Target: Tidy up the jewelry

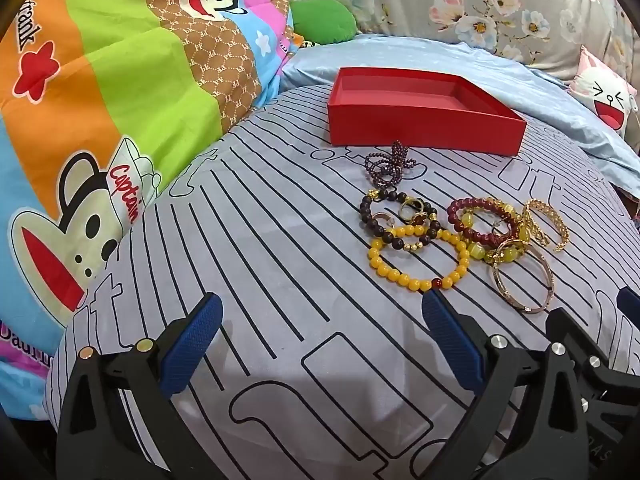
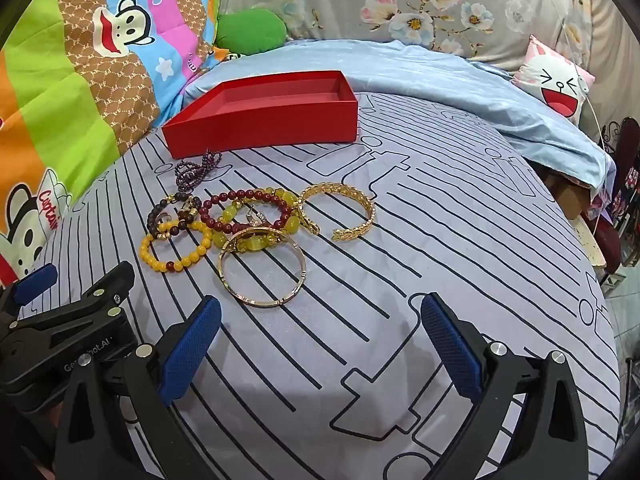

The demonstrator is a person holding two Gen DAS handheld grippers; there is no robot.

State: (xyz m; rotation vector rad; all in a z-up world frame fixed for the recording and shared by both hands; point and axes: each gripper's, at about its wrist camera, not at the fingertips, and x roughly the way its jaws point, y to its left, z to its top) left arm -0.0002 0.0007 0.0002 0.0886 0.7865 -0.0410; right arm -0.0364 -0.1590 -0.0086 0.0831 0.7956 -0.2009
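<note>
You hold your left tool [image 1: 320,316] and right tool [image 2: 320,316] wide apart, gripping nothing. One red box [image 2: 264,114] lies open on the bed [image 2: 440,240], long axis left-right. Just before it: four bead bracelets, one purple bead strand [image 2: 196,172], one gold bangle [image 2: 262,270], one open gold cuff [image 2: 340,210], gap facing you.

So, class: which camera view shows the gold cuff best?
The right wrist view: the gold cuff lies clear of the other bracelets there, its open loop and leaf pattern plain to see. In the left wrist view the gold cuff sits near the right edge, squeezed narrow and partly hidden behind other jewelry.
</note>
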